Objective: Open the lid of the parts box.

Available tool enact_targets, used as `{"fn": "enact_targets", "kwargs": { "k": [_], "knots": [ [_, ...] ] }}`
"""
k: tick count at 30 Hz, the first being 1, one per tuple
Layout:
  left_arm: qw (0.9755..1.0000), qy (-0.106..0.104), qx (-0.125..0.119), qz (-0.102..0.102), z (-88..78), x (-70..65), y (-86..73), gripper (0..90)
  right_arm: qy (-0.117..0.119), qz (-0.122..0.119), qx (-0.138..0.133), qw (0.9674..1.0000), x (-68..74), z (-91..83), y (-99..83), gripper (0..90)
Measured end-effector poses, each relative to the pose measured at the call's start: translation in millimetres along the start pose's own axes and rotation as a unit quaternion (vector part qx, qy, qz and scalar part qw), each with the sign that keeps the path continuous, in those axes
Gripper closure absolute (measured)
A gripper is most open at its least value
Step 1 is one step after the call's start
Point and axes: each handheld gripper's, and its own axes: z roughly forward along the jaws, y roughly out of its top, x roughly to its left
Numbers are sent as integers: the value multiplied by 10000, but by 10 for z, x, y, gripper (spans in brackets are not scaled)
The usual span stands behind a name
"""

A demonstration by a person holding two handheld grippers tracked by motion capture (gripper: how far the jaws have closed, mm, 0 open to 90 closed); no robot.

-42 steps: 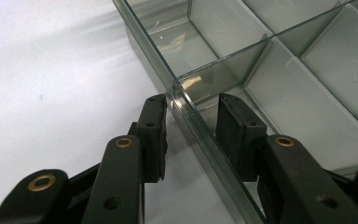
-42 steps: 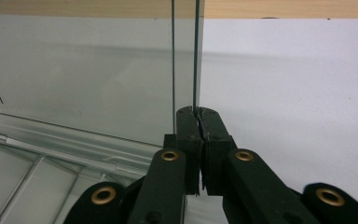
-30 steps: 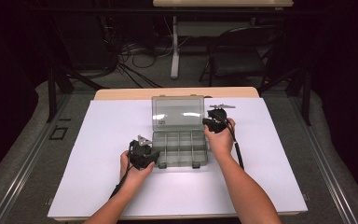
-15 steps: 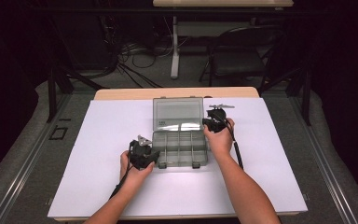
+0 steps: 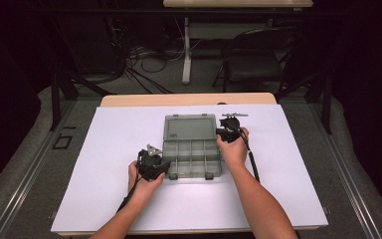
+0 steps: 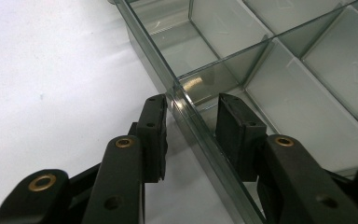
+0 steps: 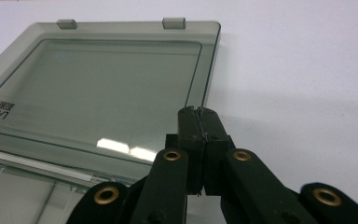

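Nothing has moved since the earlier frames; both hands hold station. Organizer box [image 5: 193, 158] sits mid-table, lid [image 7: 98, 93] flat open at 12 o'clock. My left gripper [image 6: 191, 126] straddles the near-left wall, jaws part open, not yet pinching. Right gripper [image 7: 199, 122] is fully closed, empty, at the lid's 3 o'clock edge. Risk: closed tips slide off the lid; unclamped box skids.
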Motion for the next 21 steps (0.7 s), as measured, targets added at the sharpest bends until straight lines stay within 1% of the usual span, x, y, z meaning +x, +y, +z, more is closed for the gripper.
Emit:
{"fn": "enact_targets", "kwargs": {
  "k": [2,3,9,21],
  "knots": [
    [10000,-3,-4,-1,0,0,-1,631,14,-28,27,10000,-10,2,-10,899],
    [10000,-2,-7,14,0,1,0,631,15,9,4,10000,-6,3,-14,898],
    [10000,-3,-14,3,0,0,-2,631,20,6,3,10000,-9,4,-15,898],
    [10000,8,-27,-12,-2,-5,-10,632,7,-42,-32,10000,-7,8,-22,894]
  ]
}}
